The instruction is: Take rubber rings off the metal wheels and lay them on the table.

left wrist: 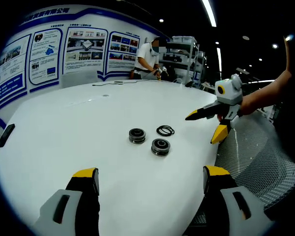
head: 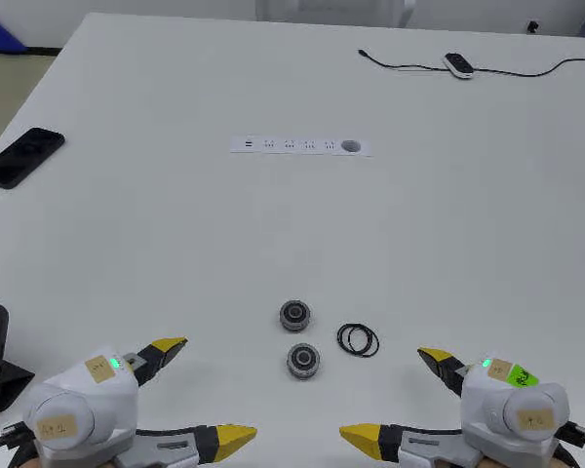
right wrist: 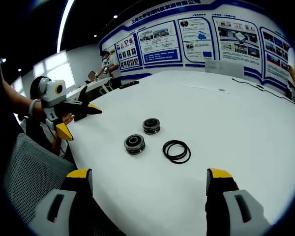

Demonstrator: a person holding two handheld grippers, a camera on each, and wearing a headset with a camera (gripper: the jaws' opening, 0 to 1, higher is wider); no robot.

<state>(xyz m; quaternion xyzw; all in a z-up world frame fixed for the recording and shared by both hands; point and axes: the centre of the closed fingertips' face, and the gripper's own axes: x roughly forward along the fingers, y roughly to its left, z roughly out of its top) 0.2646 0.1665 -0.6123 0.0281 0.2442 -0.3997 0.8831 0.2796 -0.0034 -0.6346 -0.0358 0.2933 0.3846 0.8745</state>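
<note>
One phone (head: pixel 21 156) well left of rings (head: pixel 358 339)

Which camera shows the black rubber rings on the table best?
The right gripper view: the rubber rings lie close to its camera, big enough to show overlapping loops beside the metal wheels. The head view shows them from above, small but clear. The left gripper view shows them small and flattened.
</note>
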